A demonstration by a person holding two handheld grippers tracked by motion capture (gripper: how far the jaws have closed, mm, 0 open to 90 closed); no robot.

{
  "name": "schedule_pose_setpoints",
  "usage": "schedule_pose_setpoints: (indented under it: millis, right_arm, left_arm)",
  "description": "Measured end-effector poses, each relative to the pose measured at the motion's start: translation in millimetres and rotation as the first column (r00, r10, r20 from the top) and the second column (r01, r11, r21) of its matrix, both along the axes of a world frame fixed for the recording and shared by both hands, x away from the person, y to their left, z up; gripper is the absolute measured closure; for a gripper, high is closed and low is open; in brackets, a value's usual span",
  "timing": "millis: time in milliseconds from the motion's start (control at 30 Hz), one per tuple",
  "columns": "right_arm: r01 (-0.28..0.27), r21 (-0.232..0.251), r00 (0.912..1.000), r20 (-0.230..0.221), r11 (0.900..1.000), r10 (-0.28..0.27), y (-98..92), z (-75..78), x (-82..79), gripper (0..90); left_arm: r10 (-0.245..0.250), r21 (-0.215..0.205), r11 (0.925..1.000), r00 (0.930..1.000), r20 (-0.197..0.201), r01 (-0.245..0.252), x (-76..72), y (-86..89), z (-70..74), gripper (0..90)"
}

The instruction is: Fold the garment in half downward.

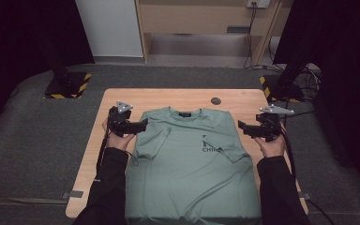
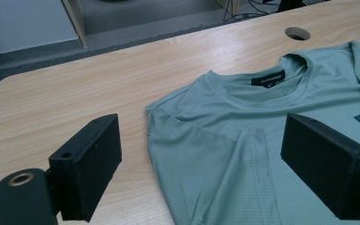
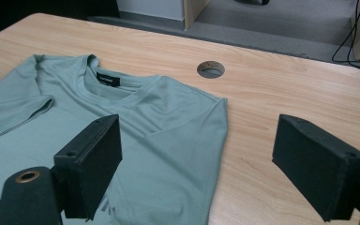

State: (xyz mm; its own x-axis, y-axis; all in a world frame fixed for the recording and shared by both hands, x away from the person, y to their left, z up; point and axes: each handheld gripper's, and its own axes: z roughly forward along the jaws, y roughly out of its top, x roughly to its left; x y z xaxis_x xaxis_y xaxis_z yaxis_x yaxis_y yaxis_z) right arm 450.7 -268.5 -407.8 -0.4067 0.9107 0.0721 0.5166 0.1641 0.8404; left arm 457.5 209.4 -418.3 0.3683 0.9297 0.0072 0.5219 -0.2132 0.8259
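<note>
A: What lies on the table [image 1: 122, 96], and is any writing legible?

B: A green T-shirt [image 1: 192, 173], front up, both sleeves folded in over the chest. Dark print on the chest reads "CHI", the rest hidden under the folded sleeve on the right gripper's side. A black label [image 2: 268, 78] sits inside the collar; its lettering is too small to read.

A: Where is the shirt relative to each gripper?

B: The left gripper [image 1: 143, 125] is held at the shirt's shoulder on its own side, its tips just over the shirt's edge. The left gripper view shows the shoulder and folded sleeve ahead of the jaws and below them, with nothing between them. The right gripper [image 1: 240, 127] is held just outside the opposite shoulder; its jaws frame the shirt's edge and bare wood.

A: Jaw state and hand pose?

B: Both pairs stand wide apart, gripping nothing. Each hand holds its gripper about level, jaws pointing inward toward the shirt, forearms in dark sleeves flanking the body of the shirt. A round hole [image 1: 215, 101] lies beyond the collar.
</note>
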Motion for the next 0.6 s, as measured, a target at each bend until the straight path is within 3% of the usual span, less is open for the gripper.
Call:
schedule_pose_setpoints:
  millis: [200, 433, 600]
  right_arm:
    - [-0.021, -0.002, 0.9996, -0.019, 1.000, 0.021, 8.7, -10.1, 18.4, 16.4]
    - [-0.020, 0.009, 0.9989, -0.042, 1.000, 0.021, 13.2, -19.6, 37.2, 17.4]
    - [-0.024, -0.023, 0.9973, -0.070, 0.999, 0.022, 14.8, -27.6, 43.7, 17.3]
  left_arm:
    - [0.010, -0.015, 0.9998, 0.9999, 0.005, -0.010, 11.1, 2.6, -9.5, 12.4]
    - [0.017, -0.046, 0.9988, 0.9998, -0.014, -0.018, 27.1, 6.0, -22.7, 13.8]
    - [0.000, -0.001, 1.0000, 0.9997, -0.023, 0.000, 32.7, -2.4, -32.0, 14.0]
